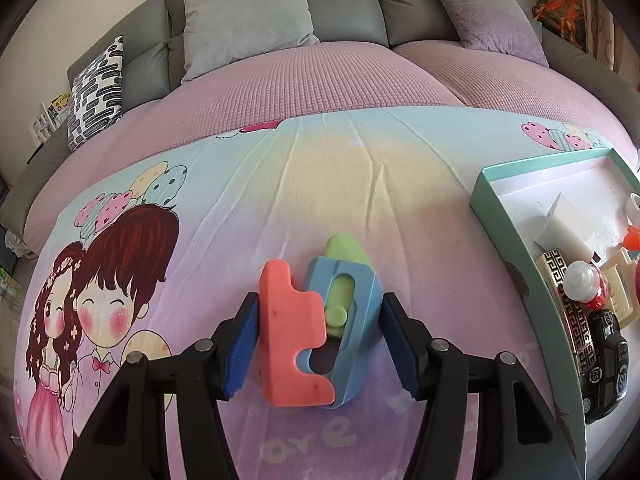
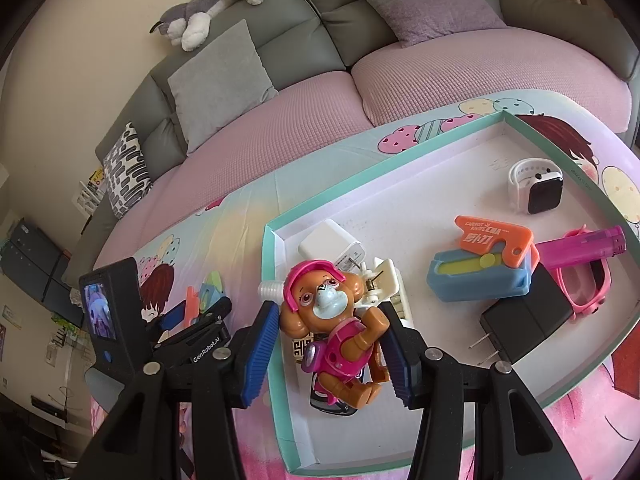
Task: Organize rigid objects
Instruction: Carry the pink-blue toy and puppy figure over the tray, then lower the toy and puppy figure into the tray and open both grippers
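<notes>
A toy knife point(image 1: 288, 332) with a coral handle, blue body and green blade lies on the cartoon-print sheet. My left gripper point(image 1: 320, 304) straddles it, and the blue pads point(image 1: 244, 344) meet its two sides. The same gripper point(image 2: 192, 312) and toy show at the left of the right wrist view. My right gripper point(image 2: 330, 320) is shut on a brown pup figure point(image 2: 320, 296) in a pink helmet and suit. It hangs over the near left corner of a teal-rimmed white tray point(image 2: 380, 171). In the left wrist view that tray point(image 1: 508, 240) lies to the right of the toy knife.
In the tray lie a second toy knife point(image 2: 480, 272), a black charger point(image 2: 524, 328), a white charger point(image 2: 332, 244), a white clip point(image 2: 388, 284), a pink lighter point(image 2: 580, 246), pink glasses point(image 2: 588, 292) and a smartwatch point(image 2: 538, 188). A black toy car point(image 1: 604, 368) sits there too. Grey sofa cushions point(image 1: 248, 16) rise behind.
</notes>
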The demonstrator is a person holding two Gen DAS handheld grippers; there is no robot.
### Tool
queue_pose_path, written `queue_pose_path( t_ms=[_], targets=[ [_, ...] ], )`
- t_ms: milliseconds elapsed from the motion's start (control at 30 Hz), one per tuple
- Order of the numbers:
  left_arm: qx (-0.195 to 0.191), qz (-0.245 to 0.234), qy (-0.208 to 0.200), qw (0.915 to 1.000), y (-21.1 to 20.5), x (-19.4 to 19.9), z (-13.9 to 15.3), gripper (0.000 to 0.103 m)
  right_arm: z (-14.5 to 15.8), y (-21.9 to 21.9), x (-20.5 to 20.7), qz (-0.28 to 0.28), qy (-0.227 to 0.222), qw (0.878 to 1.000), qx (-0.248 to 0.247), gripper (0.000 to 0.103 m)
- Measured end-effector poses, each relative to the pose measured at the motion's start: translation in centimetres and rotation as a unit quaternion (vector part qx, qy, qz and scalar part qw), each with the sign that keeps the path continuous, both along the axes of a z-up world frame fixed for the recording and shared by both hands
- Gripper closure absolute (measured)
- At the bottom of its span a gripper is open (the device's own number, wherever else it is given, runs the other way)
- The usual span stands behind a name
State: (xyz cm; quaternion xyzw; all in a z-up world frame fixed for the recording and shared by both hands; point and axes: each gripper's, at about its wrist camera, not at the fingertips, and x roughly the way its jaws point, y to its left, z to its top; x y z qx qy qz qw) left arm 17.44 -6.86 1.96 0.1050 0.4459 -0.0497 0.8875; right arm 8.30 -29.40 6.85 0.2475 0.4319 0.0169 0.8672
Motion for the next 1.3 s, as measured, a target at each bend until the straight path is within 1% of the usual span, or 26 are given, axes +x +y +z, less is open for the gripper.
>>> queue_pose_path(
  t_ms=[67,167,400,500,667,733,833,933,1000,1167,1300],
  targets=[
    [-0.003,-0.002,-0.005,1.0000,-0.2,-0.6,0.4,0.042,0.1,-0.1,-0.1,-0.001,-0.001,1.000,0.000,0.050],
    [-0.022,-0.008,-0.014,0.9996,-0.5,-1.6,1.7,0.042,0.4,-0.4,-0.3,-0.010,-0.006,1.000,-0.001,0.050],
    [-0.059,-0.050,-0.065,0.9949,-2.9,-4.6,7.0,0.042,1.2,-2.2,-1.2,-0.038,-0.017,0.999,-0.012,0.050],
    [-0.076,-0.065,-0.068,0.9927,-4.3,-5.7,8.3,0.042,1.5,-3.7,-1.7,-0.063,-0.019,0.998,-0.022,0.050],
    [-0.097,-0.096,-0.049,0.9894,-7.5,-7.2,8.4,0.042,0.7,-6.5,-2.3,-0.109,0.002,0.994,-0.034,0.050],
    [-0.102,-0.110,-0.040,0.9879,-9.0,-7.8,8.1,0.042,0.6,-7.5,-2.5,-0.117,0.001,0.993,-0.025,0.050],
    [-0.105,-0.124,-0.027,0.9864,-10.7,-8.2,7.2,0.042,0.5,-8.1,-2.7,-0.127,0.005,0.991,-0.037,0.050],
    [-0.101,-0.130,-0.021,0.9861,-11.6,-8.3,6.5,0.041,0.4,-8.4,-2.8,-0.131,0.006,0.991,-0.034,0.050],
    [-0.099,-0.128,-0.024,0.9865,-11.7,-8.3,6.4,0.041,0.5,-8.3,-2.7,-0.129,0.005,0.991,-0.032,0.050],
    [-0.109,-0.131,-0.021,0.9853,-12.0,-8.4,6.2,0.041,0.7,-7.5,-2.5,-0.117,-0.001,0.993,-0.034,0.050],
    [-0.119,-0.145,-0.015,0.9821,-12.5,-8.7,6.1,0.041,0.5,-7.1,-2.4,-0.112,0.002,0.993,-0.037,0.050]
  ],
)
